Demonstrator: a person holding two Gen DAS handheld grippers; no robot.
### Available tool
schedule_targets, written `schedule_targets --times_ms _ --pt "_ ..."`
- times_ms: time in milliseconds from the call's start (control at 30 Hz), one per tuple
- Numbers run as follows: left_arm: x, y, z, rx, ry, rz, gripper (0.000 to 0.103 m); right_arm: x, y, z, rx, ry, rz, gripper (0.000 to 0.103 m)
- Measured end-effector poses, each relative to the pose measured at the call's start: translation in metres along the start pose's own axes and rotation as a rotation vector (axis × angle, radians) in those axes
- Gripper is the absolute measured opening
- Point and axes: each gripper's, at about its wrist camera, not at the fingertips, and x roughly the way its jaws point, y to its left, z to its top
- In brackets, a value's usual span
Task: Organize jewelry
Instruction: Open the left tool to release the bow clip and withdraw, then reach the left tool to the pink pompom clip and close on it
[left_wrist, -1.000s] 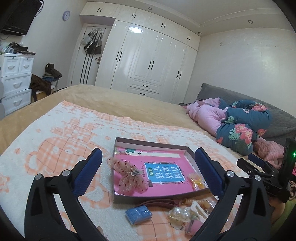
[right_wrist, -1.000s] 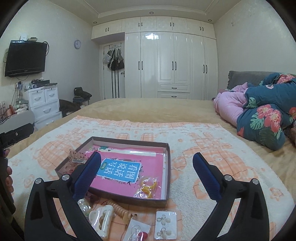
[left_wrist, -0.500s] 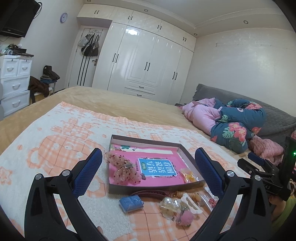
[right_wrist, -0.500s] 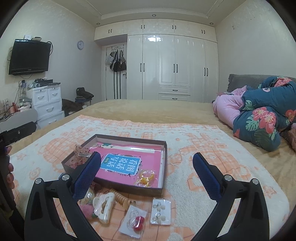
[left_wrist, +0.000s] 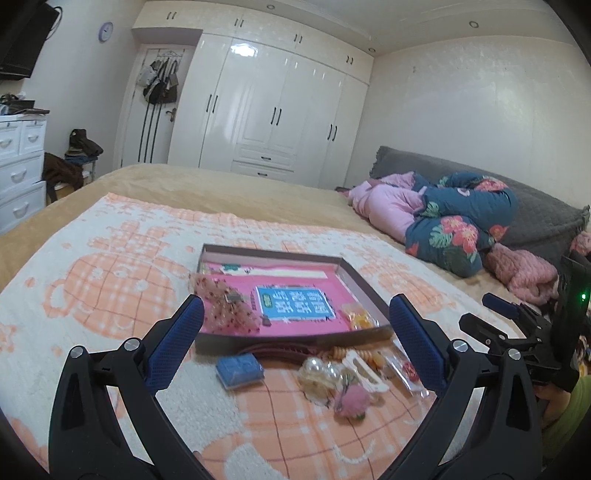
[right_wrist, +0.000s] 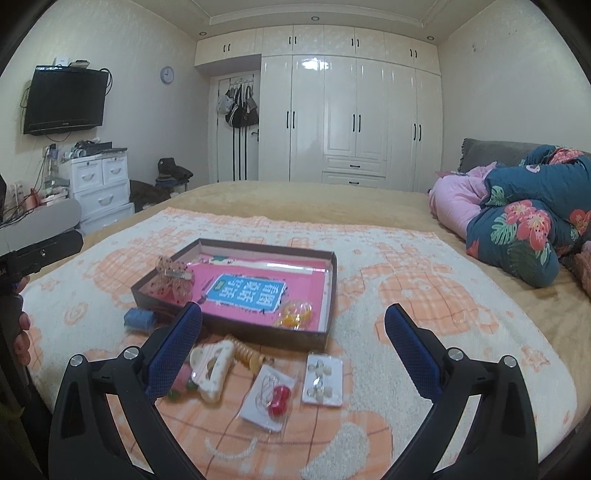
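Your left gripper and right gripper both have fingers wide apart, holding nothing. In the middle of each frame sits the box. Inside are a pink bow and a yellow piece. The other jewelry lies on the blanket just below it.

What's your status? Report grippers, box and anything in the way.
Left gripper and right gripper open, empty, above the blanket. Box holds pink bow and yellow packet; white claw clip and earring card outside. Nothing blocking.
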Motion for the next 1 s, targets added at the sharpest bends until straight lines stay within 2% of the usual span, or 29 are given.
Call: schedule_targets --times_ms 700,1000 --pt "0.030 -0.024 -0.044 0.086 0.184 -0.055 0.092 0.006 -0.010 -0.039 0.014 0.152 0.020 0.097" --pt "0.055 -0.033 -0.065 0.116 0.292 -0.124 0.091 0.011 -0.015 -0.048 0.041 0.201 0.041 0.097"
